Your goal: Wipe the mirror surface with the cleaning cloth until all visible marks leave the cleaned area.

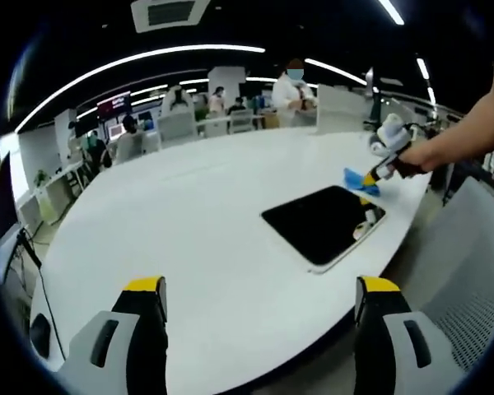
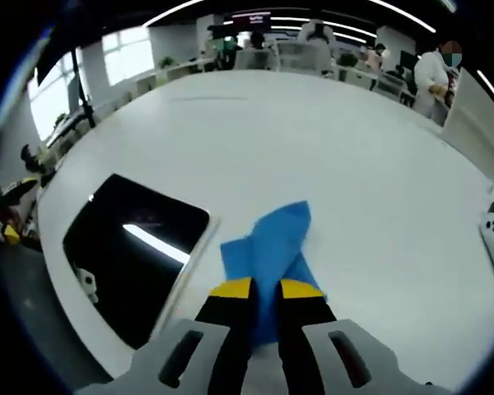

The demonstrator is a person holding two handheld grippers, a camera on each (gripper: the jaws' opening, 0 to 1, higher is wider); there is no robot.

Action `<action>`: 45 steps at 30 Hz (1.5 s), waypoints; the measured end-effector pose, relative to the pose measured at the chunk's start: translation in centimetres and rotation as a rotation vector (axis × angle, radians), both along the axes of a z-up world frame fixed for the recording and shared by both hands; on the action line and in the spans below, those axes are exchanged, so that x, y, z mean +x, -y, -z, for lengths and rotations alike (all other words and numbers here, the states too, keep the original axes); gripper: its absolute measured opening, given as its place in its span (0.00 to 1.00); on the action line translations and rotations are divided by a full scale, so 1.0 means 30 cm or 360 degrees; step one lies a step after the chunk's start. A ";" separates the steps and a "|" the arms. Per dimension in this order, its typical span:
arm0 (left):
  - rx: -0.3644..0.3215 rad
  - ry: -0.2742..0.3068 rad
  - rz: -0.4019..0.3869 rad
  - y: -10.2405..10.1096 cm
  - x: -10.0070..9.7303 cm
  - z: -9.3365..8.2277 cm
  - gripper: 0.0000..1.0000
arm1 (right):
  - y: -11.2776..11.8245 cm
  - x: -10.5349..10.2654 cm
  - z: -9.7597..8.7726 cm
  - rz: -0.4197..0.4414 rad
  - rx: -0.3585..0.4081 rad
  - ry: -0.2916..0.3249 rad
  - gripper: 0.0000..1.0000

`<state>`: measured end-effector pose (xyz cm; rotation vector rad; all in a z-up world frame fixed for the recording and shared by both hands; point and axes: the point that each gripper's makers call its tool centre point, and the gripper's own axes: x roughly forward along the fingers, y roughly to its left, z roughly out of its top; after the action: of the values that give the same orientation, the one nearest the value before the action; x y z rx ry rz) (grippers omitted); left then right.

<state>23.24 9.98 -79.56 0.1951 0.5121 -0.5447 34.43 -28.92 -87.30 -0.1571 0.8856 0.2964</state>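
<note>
While right claw [image 2: 265, 290] pinches blue cloth [image 2: 273, 243], mirror [image 2: 132, 247] just beside, left claw [image 1: 259, 290] wide.

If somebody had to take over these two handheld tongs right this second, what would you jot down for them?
Right tongs: shut on the blue cleaning cloth, which lies on the white table just beside the mirror.
Left tongs: open, holding nothing, hovering over the table's near edge, facing the mirror.
Done: cloth picked up.
Left: the cloth is not yet on the glass; wipe the mirror. Marks are too faint to make out here.
</note>
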 end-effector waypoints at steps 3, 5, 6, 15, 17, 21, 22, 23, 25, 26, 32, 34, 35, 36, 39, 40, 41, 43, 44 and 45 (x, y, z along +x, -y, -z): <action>-0.0022 -0.0005 0.0015 0.003 -0.001 0.002 0.95 | 0.019 -0.011 0.003 0.0083 0.0032 -0.0049 0.04; -0.0072 -0.0011 -0.0008 0.003 0.002 -0.001 0.95 | 0.029 -0.022 0.002 0.0162 0.0073 -0.0085 0.04; -0.0081 -0.0013 -0.0010 0.004 0.002 0.000 0.95 | 0.029 -0.022 0.000 0.0157 0.0086 -0.0087 0.04; -0.0096 -0.0072 0.0012 0.015 -0.005 0.021 0.95 | 0.042 -0.021 -0.060 0.0175 0.0146 -0.0087 0.06; -0.0106 -0.0068 0.0050 0.028 -0.011 0.018 0.95 | 0.049 -0.005 -0.059 0.0225 0.0165 -0.0072 0.08; -0.0099 -0.0116 0.0059 0.030 -0.027 0.036 0.94 | 0.043 -0.007 -0.064 0.0264 0.0219 -0.0085 0.07; -0.0103 -0.0124 0.0039 0.025 -0.025 0.039 0.94 | 0.044 -0.013 -0.064 0.0268 0.0200 -0.0098 0.00; -0.0103 -0.0124 0.0032 0.022 -0.023 0.040 0.94 | 0.056 -0.020 -0.060 0.0279 0.0148 -0.0119 0.00; -0.0145 -0.0129 0.0049 0.034 -0.023 0.037 0.94 | 0.044 -0.015 -0.059 0.0271 0.0184 -0.0122 0.00; -0.0167 -0.0131 0.0060 0.041 -0.023 0.034 0.95 | 0.037 -0.009 -0.060 0.0260 0.0200 -0.0120 0.00; -0.0127 -0.0115 -0.0001 0.015 -0.008 0.031 0.95 | 0.079 0.009 -0.009 0.0143 -0.0077 -0.0125 0.02; -0.0150 -0.0116 0.0011 0.022 -0.008 0.029 0.96 | 0.061 0.022 0.001 0.0180 0.0013 -0.0113 0.01; -0.0137 -0.0111 0.0037 0.029 -0.010 0.030 0.96 | 0.064 0.022 -0.005 0.0285 0.0084 -0.0142 0.01; -0.0133 -0.0107 0.0040 0.032 -0.011 0.028 0.96 | 0.065 0.019 -0.006 0.0291 0.0089 -0.0155 0.00; -0.0125 -0.0109 -0.0006 0.016 0.001 0.029 0.96 | 0.072 0.018 -0.036 0.0322 0.0092 -0.0154 0.00; -0.0130 -0.0112 -0.0007 0.016 0.005 0.031 0.96 | 0.075 0.028 -0.054 0.0355 0.0122 -0.0143 0.00; -0.0136 -0.0115 0.0000 0.021 0.005 0.031 0.96 | 0.078 0.033 -0.065 0.0398 0.0161 -0.0145 0.00; -0.0130 -0.0107 0.0027 0.030 0.005 0.028 0.97 | 0.077 0.047 -0.099 0.0439 0.0237 -0.0143 0.00; -0.0129 -0.0098 0.0029 0.030 0.008 0.026 0.97 | 0.075 0.055 -0.123 0.0446 0.0263 -0.0131 0.00; -0.0132 -0.0092 0.0025 0.028 0.013 0.024 0.97 | 0.076 0.056 -0.140 0.0446 0.0258 -0.0124 0.00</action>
<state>23.63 9.13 -80.28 0.1044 0.5435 -0.5873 36.11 -31.19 -83.10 0.1295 0.9438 0.1121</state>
